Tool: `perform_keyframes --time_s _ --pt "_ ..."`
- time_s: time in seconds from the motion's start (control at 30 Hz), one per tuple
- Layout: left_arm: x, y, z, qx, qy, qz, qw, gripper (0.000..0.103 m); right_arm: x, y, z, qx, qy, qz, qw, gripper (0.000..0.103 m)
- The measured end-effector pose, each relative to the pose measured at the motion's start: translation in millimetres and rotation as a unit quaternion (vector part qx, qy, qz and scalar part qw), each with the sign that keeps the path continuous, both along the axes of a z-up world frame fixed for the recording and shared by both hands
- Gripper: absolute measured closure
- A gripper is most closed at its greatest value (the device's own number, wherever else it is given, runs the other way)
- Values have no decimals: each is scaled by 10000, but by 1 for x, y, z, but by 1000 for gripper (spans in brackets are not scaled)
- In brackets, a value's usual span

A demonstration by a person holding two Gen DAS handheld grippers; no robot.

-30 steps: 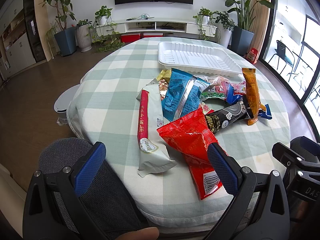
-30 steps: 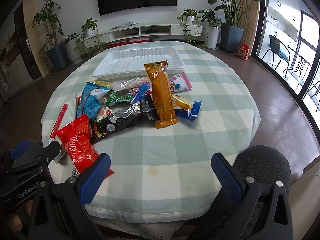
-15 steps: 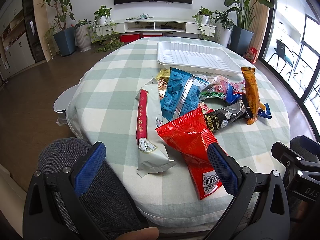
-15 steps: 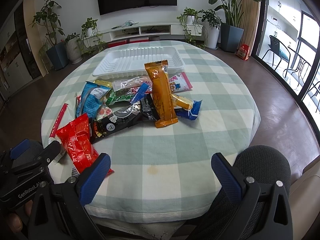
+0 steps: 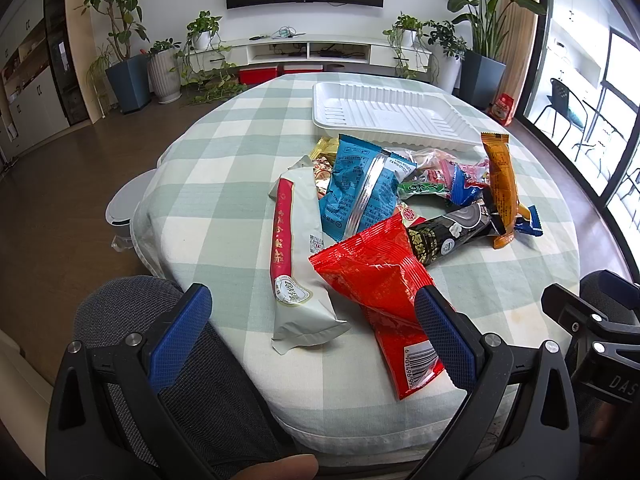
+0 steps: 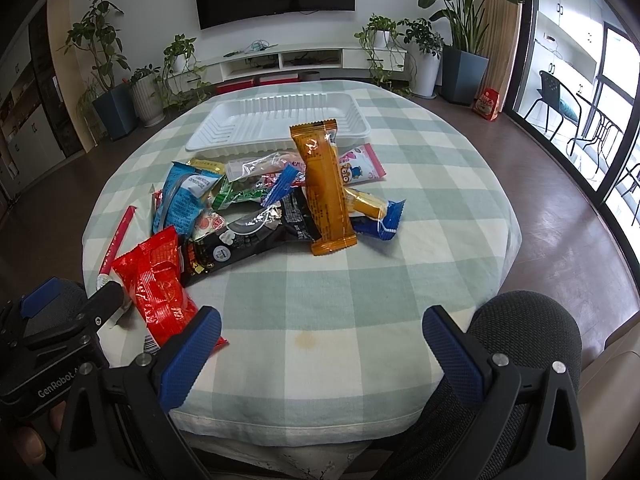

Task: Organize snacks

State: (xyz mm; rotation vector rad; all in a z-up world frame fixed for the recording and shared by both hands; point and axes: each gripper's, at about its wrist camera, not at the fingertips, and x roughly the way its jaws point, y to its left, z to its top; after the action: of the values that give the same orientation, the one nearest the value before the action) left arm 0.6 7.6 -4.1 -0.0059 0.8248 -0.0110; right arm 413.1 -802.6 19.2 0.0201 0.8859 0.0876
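A pile of snack packets lies on a round table with a green checked cloth (image 5: pixel 224 184). In the left wrist view a red packet (image 5: pixel 380 280), a long white packet (image 5: pixel 298 256), a blue packet (image 5: pixel 360 188), a black packet (image 5: pixel 444 232) and an orange bar (image 5: pixel 500 184) show. An empty white tray (image 5: pixel 384 114) stands behind the pile; it also shows in the right wrist view (image 6: pixel 280 116). My left gripper (image 5: pixel 312 332) is open and empty at the near table edge, before the red and white packets. My right gripper (image 6: pixel 320 344) is open and empty above bare cloth; the orange bar (image 6: pixel 326 192) lies ahead.
Grey fabric chair backs stand at the near edge by each gripper (image 5: pixel 132 320) (image 6: pixel 528 328). A TV unit (image 5: pixel 304 50) and potted plants (image 5: pixel 128 48) line the far wall. Glass doors (image 6: pixel 616 100) stand at the right.
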Motion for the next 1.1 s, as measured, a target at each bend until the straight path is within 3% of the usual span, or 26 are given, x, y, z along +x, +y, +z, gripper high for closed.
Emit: perform_keyframes --time_s 0.37,0.5,0.63,0.77,0.9,1.0,1.07,1.1 --pt "0 1 0 51 -24 5 10000 0 -1 2 -1 -95 12 -1 10000 0" --pt "-5 12 5 122 -280 -132 9994 0 -2 5 -3 -314 -21 54 9995 0" --pt "-8 38 12 -379 -479 -656 9960 0 -3 -1 1 -24 -84 234 9997 0" --pt "-9 54 8 -51 -124 -514 9986 0 0 -5 2 348 -74 464 9983 2" --pt "-4 65 3 -271 109 -370 9989 0 7 -3 -7 868 294 896 9917 15" --pt "9 63 3 -256 281 -419 9984 0 11 3 -19 1429 829 1263 9781 27" --pt "19 62 5 -379 290 -484 9977 0 10 10 -21 1554 917 1397 9736 40" --pt "22 62 6 -456 279 -527 9972 0 8 15 -20 1504 859 1495 9735 40"
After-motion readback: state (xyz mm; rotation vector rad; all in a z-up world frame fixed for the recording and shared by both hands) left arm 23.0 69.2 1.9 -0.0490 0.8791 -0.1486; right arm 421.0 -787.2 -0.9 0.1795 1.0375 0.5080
